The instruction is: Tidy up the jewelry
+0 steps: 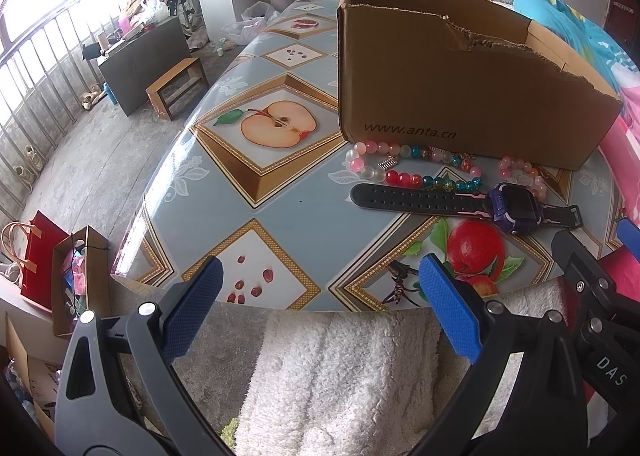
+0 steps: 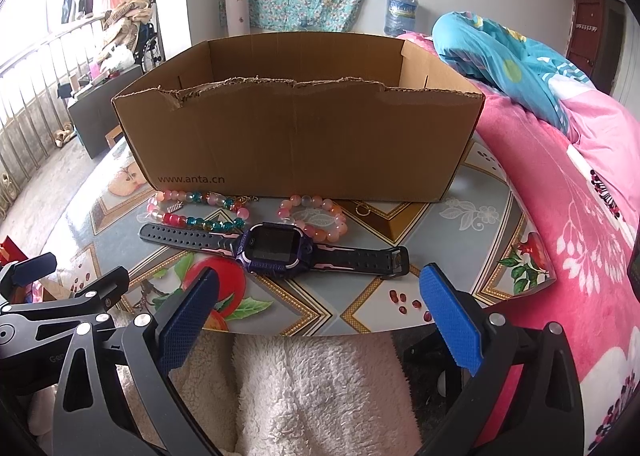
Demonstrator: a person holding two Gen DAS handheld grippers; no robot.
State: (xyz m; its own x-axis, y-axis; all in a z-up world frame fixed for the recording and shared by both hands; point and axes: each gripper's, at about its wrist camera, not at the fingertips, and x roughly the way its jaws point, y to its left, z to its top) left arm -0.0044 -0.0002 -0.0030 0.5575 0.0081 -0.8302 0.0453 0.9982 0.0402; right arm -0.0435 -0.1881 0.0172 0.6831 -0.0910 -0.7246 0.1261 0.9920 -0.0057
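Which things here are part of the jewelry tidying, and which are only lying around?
For the job: watch, colourful bead bracelet, pink bead bracelet, cardboard box.

Lying about: water bottle, pink blanket, red bag.

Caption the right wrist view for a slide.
Open right gripper faces a purple smartwatch and two bead bracelets before a cardboard box.

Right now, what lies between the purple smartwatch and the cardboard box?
Two bead bracelets: a multicoloured one and a pink one, seen in the right wrist view.
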